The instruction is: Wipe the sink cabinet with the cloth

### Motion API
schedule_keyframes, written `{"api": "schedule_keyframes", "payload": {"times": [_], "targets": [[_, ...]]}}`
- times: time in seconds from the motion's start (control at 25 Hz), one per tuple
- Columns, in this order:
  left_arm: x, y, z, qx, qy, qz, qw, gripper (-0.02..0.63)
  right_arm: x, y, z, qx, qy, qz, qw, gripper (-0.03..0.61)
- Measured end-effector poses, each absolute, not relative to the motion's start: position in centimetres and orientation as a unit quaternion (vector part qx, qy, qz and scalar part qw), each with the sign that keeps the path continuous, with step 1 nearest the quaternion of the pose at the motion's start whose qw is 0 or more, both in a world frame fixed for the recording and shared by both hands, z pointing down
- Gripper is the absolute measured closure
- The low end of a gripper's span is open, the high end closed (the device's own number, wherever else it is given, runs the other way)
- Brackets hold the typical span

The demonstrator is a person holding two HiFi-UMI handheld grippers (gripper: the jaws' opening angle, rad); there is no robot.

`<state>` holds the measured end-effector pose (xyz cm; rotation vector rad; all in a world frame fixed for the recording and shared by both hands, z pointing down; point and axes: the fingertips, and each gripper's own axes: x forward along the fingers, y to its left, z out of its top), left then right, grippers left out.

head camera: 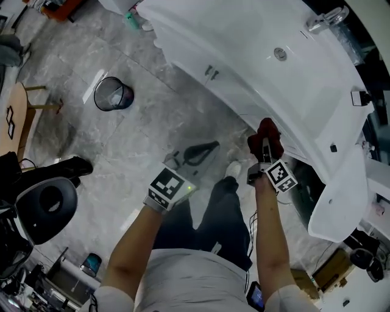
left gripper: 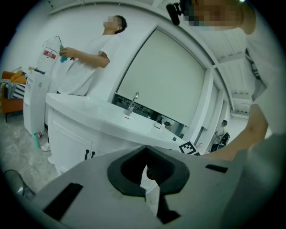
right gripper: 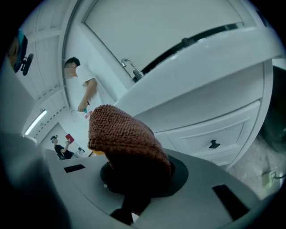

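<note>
The white sink cabinet (head camera: 256, 79) fills the upper right of the head view, with its faucet (head camera: 326, 18) at the far end. A dark red-brown cloth (head camera: 268, 131) is bunched in my right gripper (head camera: 265, 146), which is shut on it just below the countertop's front edge. In the right gripper view the cloth (right gripper: 125, 138) sticks up between the jaws, in front of a drawer with a black handle (right gripper: 213, 144). My left gripper (head camera: 207, 148) hangs over the floor left of the cloth, shut and holding nothing. In the left gripper view the cabinet (left gripper: 76, 138) stands ahead.
On the grey marble floor a wire waste bin (head camera: 113, 94) stands to the left. A black chair (head camera: 46, 204) and a wooden table (head camera: 12, 119) lie at the left edge. A person (left gripper: 89, 62) stands at the cabinet's far end.
</note>
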<state>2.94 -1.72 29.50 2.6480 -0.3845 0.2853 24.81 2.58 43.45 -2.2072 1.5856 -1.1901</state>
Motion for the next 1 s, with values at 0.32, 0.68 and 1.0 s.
{"api": "schedule_keyframes", "payload": {"times": [0.32,0.68,1.0], "targets": [[4.5,-1.1,34.1,0.936,-0.221,0.094,0.257,0.601,27.2,1.6,47.9,-0.713,0.530,-0.439,0.131,0.525],[5.3,1.2,36.8,0.920,-0.278,0.103,0.257,0.601,30.4,-0.1,50.6,-0.704,0.521,-0.452,0.168,0.525],[5.4,2.9,39.0,0.906,-0.320,0.108,0.256,0.601,31.4,-1.5,51.4,-0.687,0.520,-0.473,0.186,0.525]]}}
